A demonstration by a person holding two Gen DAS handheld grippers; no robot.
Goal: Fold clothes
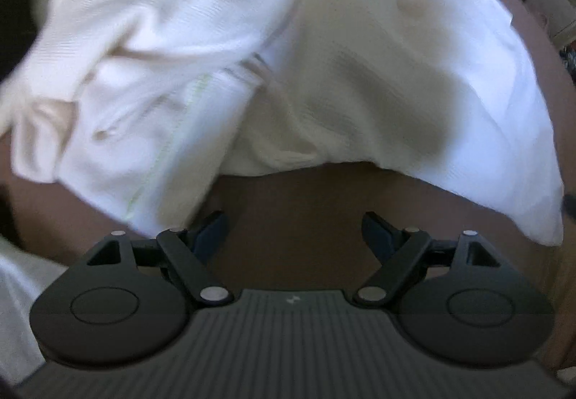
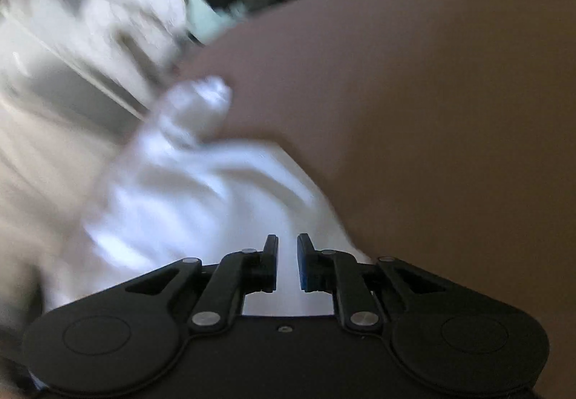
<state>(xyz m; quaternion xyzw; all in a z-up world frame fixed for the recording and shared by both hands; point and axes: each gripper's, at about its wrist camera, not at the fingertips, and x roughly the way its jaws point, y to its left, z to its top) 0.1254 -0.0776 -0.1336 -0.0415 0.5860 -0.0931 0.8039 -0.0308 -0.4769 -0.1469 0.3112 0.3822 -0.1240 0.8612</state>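
One white garment (image 1: 288,57) on brown table (image 1: 288,201)

text: none readable | labels: none | both views blurred

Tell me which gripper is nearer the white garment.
Right. The right gripper sits directly over the white garment, jaws narrowly apart with cloth showing in the gap. The left gripper is wide open over bare brown table, just short of the garment's near edge.
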